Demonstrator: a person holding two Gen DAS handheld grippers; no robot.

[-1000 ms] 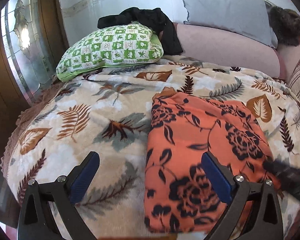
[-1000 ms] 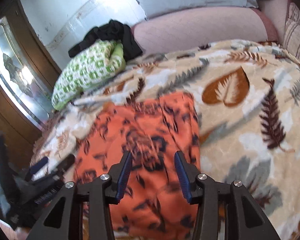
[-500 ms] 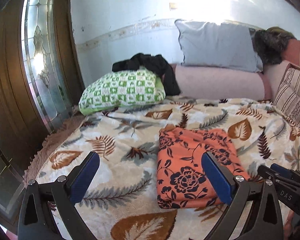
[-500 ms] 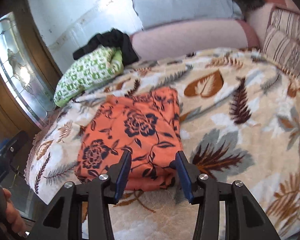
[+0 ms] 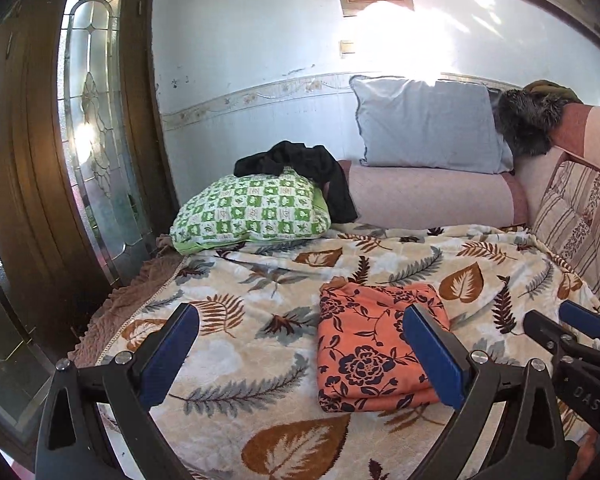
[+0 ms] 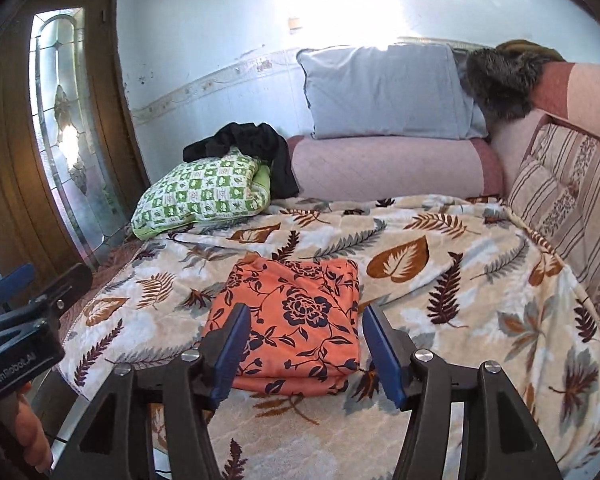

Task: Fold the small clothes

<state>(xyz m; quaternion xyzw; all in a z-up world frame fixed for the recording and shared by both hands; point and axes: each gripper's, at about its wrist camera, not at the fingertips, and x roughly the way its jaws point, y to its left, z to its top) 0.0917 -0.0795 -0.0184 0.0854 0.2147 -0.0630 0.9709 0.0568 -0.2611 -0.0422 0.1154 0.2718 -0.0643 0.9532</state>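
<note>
Both the left gripper (image 5: 300, 354) and right gripper (image 6: 306, 350) are hanging open, empty; right jaws just widening, folded cloth (image 6: 296, 312) lying at twelve o'clock.

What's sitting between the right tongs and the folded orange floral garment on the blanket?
Nothing visible. The right tongs are open and empty, with only bare leaf-print blanket before the folded orange floral garment. The left tongs are off to the side.

Leaf-print bed (image 5: 228, 360), folded orange garment (image 5: 364, 356), green pillow (image 5: 252, 212)
</note>
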